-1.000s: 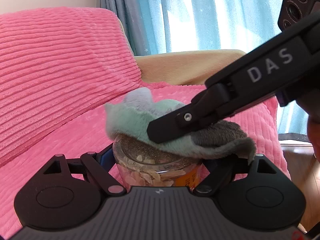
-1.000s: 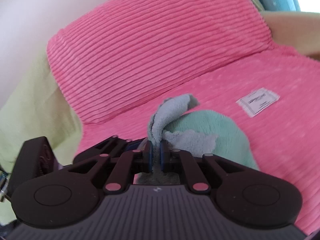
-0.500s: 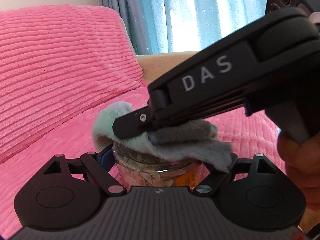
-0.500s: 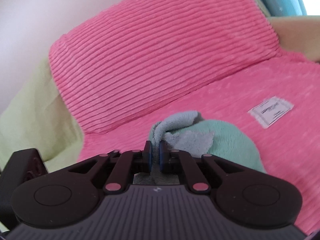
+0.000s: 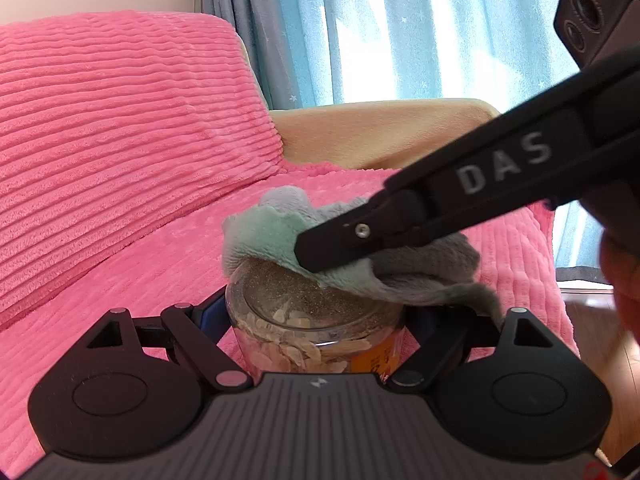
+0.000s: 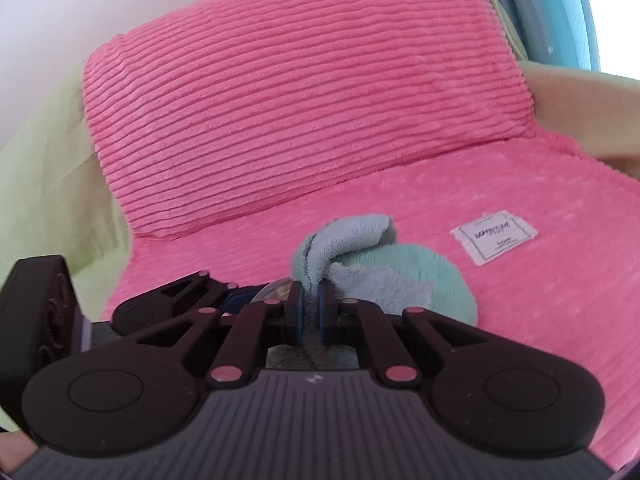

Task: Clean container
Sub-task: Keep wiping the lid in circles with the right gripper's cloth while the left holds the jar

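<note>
Gripping the jar (image 5: 316, 332), left jaws; "DAS"-marked right jaws clamp cloth (image 5: 280, 236).

A ribbed pink plush cushion (image 6: 304, 92) leans upright behind a pink plush seat cover (image 6: 520, 280) bearing a white rectangular printed label (image 6: 494, 237). Pale blue star-dotted curtains (image 5: 400, 32) hang behind a beige padded armrest (image 5: 380, 132).

Pink ribbed sofa cushion (image 5: 120, 120), blue star curtains (image 5: 380, 28), wooden floor (image 5: 588, 312)

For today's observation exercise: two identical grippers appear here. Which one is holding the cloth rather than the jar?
The right gripper: its jaws pinch the green-and-grey cloth onto the jar lid. The left gripper instead clamps the jar's sides.
</note>
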{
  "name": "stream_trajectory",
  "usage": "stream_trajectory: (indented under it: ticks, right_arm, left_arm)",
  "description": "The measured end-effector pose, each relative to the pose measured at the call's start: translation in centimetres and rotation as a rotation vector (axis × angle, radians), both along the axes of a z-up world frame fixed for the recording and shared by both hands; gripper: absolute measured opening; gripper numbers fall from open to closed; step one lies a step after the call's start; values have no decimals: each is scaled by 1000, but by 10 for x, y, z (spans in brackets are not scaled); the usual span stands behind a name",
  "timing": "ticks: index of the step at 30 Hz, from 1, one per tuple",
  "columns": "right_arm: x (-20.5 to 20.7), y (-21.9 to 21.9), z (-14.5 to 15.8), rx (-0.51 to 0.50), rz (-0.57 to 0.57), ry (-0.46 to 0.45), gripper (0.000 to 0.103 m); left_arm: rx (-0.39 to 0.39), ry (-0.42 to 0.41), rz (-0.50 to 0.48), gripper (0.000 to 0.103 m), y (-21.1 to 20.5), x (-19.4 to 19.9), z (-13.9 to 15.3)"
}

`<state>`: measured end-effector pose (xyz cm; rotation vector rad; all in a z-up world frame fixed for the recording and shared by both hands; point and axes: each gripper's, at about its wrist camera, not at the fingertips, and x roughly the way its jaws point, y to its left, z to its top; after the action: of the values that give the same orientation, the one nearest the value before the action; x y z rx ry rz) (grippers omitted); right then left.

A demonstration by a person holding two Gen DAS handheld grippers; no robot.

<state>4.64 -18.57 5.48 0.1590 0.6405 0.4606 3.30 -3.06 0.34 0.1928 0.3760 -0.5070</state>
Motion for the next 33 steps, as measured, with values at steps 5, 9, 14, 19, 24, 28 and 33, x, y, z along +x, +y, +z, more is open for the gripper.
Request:
stream_trajectory:
  ticks: [5, 9, 14, 19, 24, 28, 33]
  right_arm:
    - [-2, -3, -5, 114, 29, 58, 5]
    - [2, 1, -10, 151, 43, 54, 5]
    - [9, 12, -14, 137, 46, 4, 4]
    - [16, 10, -13, 109, 30, -28, 2]
    - [14, 1, -10, 79, -3, -40, 2]
    - [12, -6, -8, 58, -10, -32, 2]
    - [8, -16, -6, 71, -17, 3, 2]
  left_arm:
    - [5, -3, 3, 85, -6, -5, 0]
    - [10, -7, 7, 85, -8, -10, -1]
    - [5, -5, 10, 85, -8, -11, -2]
    - [2, -3, 8, 85, -11, -5, -1]
    - [10, -7, 6, 85, -12, -7, -1]
    - [16, -11, 2, 85, -13, -8, -1]
    - [20, -14, 0, 85, -12, -13, -1]
